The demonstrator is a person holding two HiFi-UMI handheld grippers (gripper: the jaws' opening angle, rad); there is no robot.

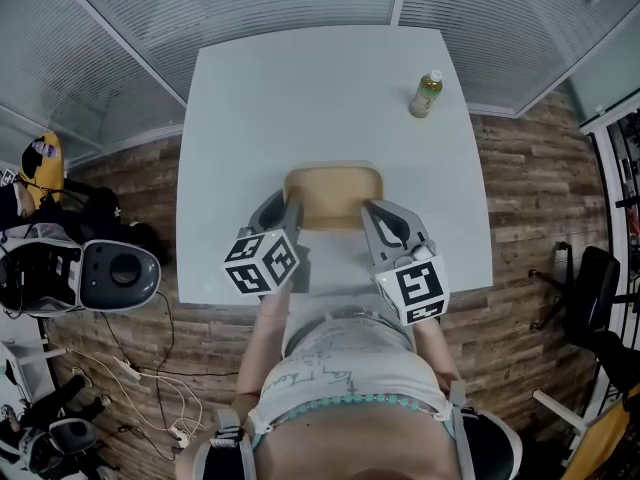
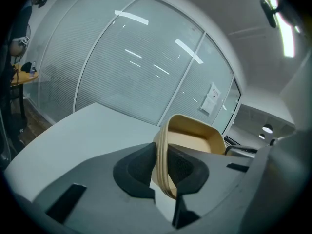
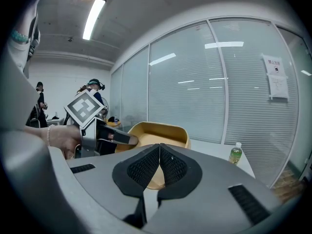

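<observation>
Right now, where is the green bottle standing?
In the head view the green bottle stands near the white table's far right corner, beyond the tan tray and apart from it.

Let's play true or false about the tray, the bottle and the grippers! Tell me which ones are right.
1. The left gripper pinches the rim of the tan tray. True.
2. The bottle lies inside the tray. False: it stands upright on the table, far from the tray, near the far right corner.
3. The table is white. True.
4. The tray is piled with toys. False: it looks empty.
5. The right gripper has its jaws wide apart. False: they are together.
</observation>
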